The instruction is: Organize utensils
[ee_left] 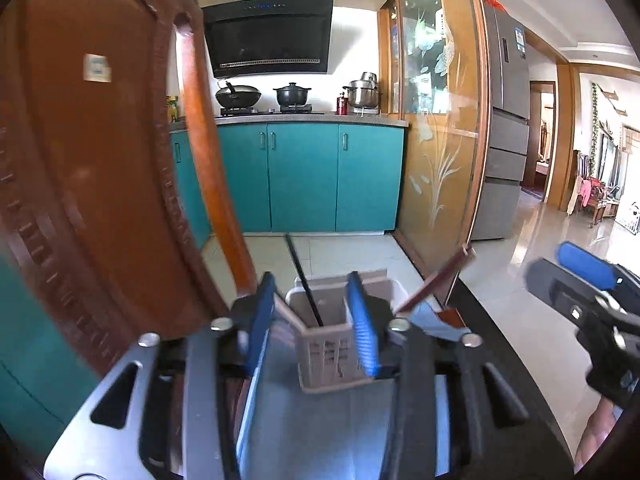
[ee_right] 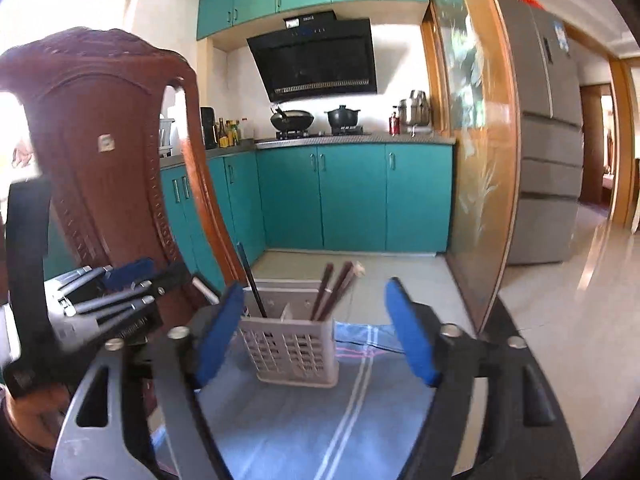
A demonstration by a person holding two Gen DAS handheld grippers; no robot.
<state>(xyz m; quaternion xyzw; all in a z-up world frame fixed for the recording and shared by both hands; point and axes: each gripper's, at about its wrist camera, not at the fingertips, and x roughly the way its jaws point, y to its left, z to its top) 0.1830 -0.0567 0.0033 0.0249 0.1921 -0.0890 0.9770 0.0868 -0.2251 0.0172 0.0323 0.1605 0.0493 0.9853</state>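
Note:
A pale slotted utensil holder [ee_left: 326, 344] [ee_right: 292, 346] stands on a grey-blue cloth [ee_right: 304, 412] at the table's far edge. A black stick-like utensil [ee_left: 304, 280] [ee_right: 252, 280] leans in its left compartment. Several dark brown chopsticks [ee_right: 334, 290] stand in its right compartment; in the left wrist view they [ee_left: 436, 280] lean out to the right. My left gripper [ee_left: 316, 320] is open just before the holder, its fingers either side, empty. My right gripper [ee_right: 316, 328] is open wide before the holder, empty. It also shows in the left wrist view [ee_left: 584, 268].
A carved brown wooden chair back [ee_left: 92, 152] [ee_right: 104, 160] rises close on the left behind the table. Beyond are teal kitchen cabinets [ee_right: 352, 196], a stove with pots, a glass partition [ee_left: 440, 120] and a fridge [ee_right: 548, 140].

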